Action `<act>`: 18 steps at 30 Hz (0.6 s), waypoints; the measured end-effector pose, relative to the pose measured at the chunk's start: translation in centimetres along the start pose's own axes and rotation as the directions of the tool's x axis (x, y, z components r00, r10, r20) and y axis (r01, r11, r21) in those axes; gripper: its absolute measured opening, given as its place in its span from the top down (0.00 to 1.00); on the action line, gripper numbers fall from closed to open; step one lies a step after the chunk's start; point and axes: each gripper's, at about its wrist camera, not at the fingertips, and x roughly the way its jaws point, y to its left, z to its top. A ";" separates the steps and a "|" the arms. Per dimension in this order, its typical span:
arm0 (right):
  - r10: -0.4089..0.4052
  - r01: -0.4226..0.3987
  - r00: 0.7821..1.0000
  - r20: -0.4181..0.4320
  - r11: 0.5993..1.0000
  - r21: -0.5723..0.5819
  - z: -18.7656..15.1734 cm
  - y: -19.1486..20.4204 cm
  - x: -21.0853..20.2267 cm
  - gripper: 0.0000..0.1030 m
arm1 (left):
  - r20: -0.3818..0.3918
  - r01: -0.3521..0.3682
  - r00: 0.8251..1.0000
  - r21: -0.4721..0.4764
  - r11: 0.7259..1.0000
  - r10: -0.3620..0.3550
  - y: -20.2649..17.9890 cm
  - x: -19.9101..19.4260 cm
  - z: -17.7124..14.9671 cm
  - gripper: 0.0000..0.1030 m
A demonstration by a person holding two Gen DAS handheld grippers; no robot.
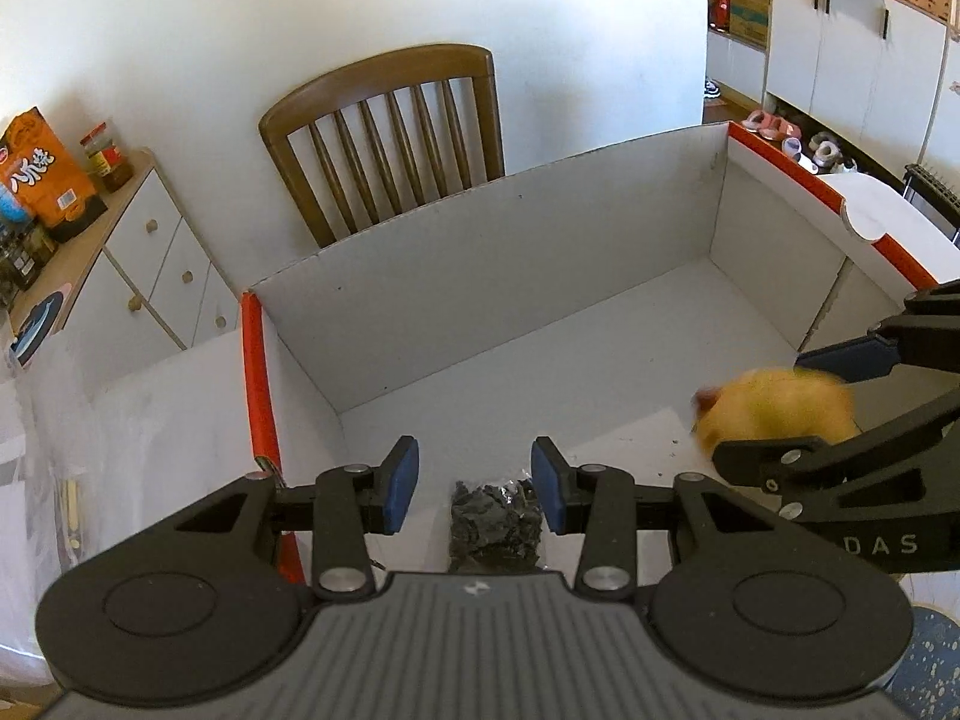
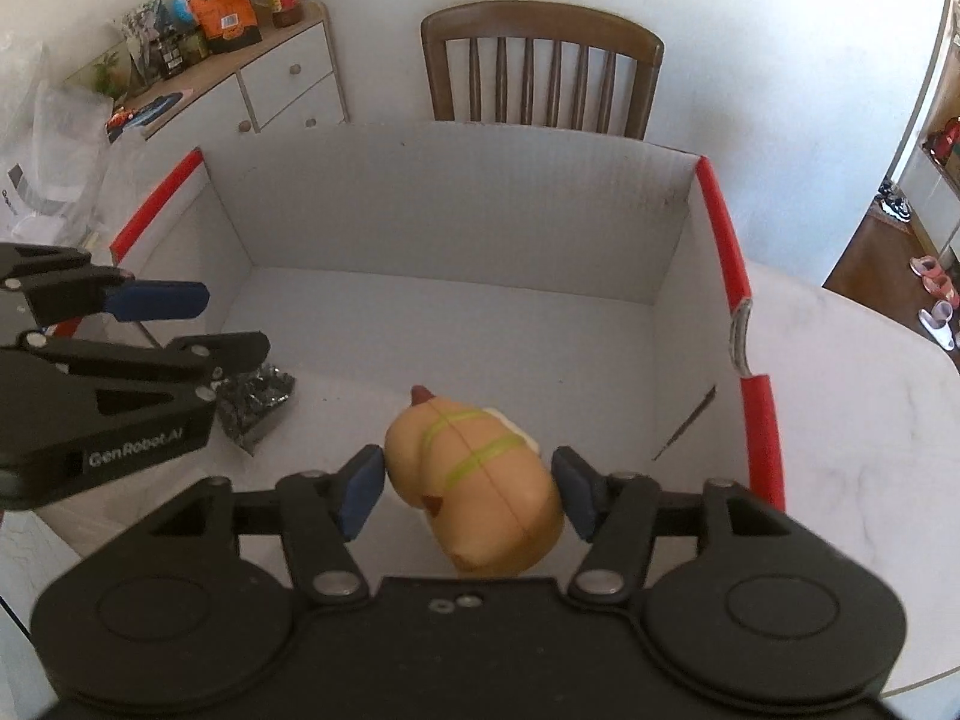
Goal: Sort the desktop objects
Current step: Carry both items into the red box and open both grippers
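A white cardboard box [image 1: 480,252] with red edges [image 2: 729,240] stands on the table. A small clear bag of dark bits [image 1: 497,525] lies on the box floor, just below my open, empty left gripper [image 1: 474,483]; it also shows in the right wrist view [image 2: 255,402]. A tan toy hot dog [image 2: 480,480] with green stripes sits between the blue pads of my right gripper [image 2: 468,489]. The jaws stand wide, about touching its sides. The toy [image 1: 774,408] looks blurred in the left wrist view, next to the right gripper [image 1: 798,402].
A wooden chair [image 1: 390,132] stands behind the box. A white cabinet [image 2: 282,78] with snack bags and jars is at the back left. Clear plastic bags [image 2: 54,138] lie left of the box. The marble table [image 2: 852,408] extends right.
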 end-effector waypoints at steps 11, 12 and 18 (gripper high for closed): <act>0.012 -0.012 0.997 0.073 1.000 0.010 0.1 -0.3 -3.0 0.13 | 0.038 0.005 0.999 -0.064 0.998 -0.002 0.9 -1.5 -0.4 0.31; 0.009 -0.010 0.997 0.078 1.000 0.014 0.1 -0.3 -3.4 0.13 | 0.042 0.011 0.999 -0.073 0.997 -0.008 1.0 -1.8 -0.5 0.31; 0.003 -0.005 0.994 0.111 1.000 0.012 0.0 0.0 -6.0 0.13 | 0.061 0.020 0.998 -0.108 0.994 -0.013 1.5 -4.1 -1.0 0.30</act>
